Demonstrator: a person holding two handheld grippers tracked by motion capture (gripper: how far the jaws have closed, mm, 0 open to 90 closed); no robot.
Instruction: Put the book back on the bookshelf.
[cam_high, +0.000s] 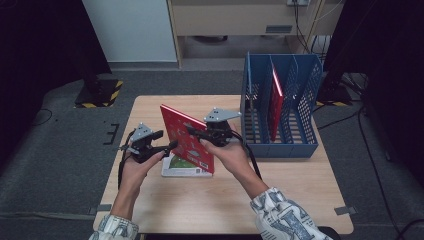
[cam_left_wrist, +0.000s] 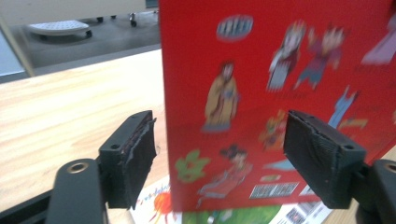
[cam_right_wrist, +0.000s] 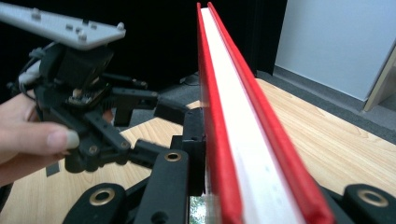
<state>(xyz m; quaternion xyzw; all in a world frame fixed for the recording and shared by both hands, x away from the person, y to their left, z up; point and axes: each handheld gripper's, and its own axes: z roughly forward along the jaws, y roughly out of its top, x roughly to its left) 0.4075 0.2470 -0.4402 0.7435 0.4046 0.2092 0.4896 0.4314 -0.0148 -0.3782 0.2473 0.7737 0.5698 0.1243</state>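
Above the middle of the table (cam_high: 150, 107), the right gripper (cam_high: 197, 134) clamps a red book (cam_high: 186, 137) and holds it upright, over a second book (cam_high: 181, 169) lying flat on the wood. Just to its left, the left gripper (cam_high: 171, 145) has its jaws apart and presses on nothing, the red cover straight ahead of them. A blue file rack (cam_high: 280, 107) stands to the right, one red book (cam_high: 275, 102) already upright in a slot. To do this well, I'd say, keep the right grip firm near the edge, hold the book vertical, and line it up with a free slot before lowering.
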